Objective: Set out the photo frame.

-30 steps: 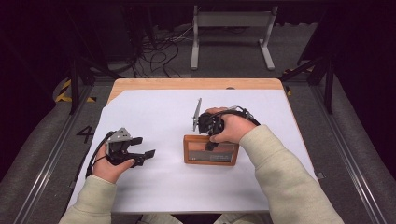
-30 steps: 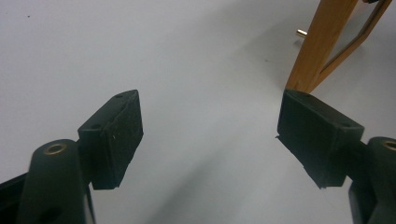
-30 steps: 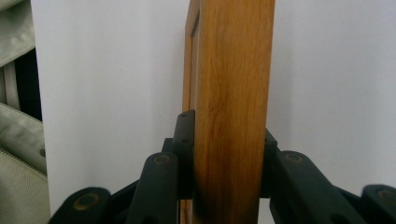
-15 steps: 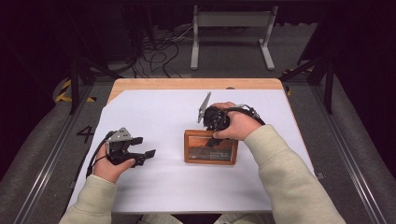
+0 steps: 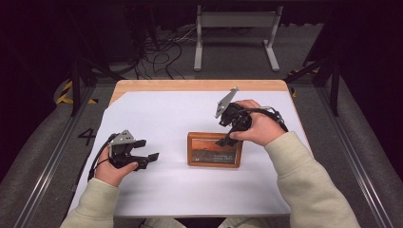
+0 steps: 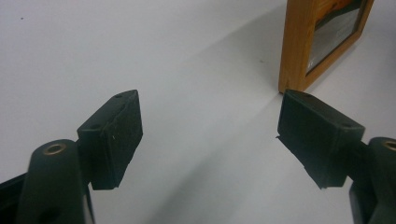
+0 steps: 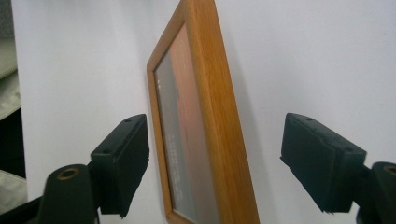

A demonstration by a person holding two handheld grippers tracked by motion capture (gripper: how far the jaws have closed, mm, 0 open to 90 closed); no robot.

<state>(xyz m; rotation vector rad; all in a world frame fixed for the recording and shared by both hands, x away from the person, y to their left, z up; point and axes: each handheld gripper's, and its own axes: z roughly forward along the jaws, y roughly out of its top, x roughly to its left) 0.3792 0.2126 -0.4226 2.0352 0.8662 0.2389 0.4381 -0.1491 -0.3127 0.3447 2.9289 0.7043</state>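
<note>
A wooden picture frame (image 5: 214, 149) with an orange picture stands on the white table (image 5: 166, 114), right of centre, facing the person. My right gripper (image 5: 228, 137) hovers just above and behind its top right edge. Its jaws have just been opening and are open. In the right gripper view the picture frame (image 7: 210, 93) lies between the pads of the right gripper (image 7: 215, 163), and neither pad touches it. My left gripper (image 5: 147, 151) rests low at the table's left, open and holding nothing. In the left gripper view the left gripper (image 6: 210, 135) points toward the picture frame (image 6: 299, 46), whose corner shows beyond it.
The table's wooden back edge (image 5: 199, 85) shows beyond the white sheet. On the floor behind stand a metal stand (image 5: 235, 33) and loose cables (image 5: 161, 52). Grey rails (image 5: 43, 171) run along both sides of the table.
The right gripper has opened off the frame's top edge and drawn up and to the right. The frame stays standing where it was. The left gripper has kept still.
</note>
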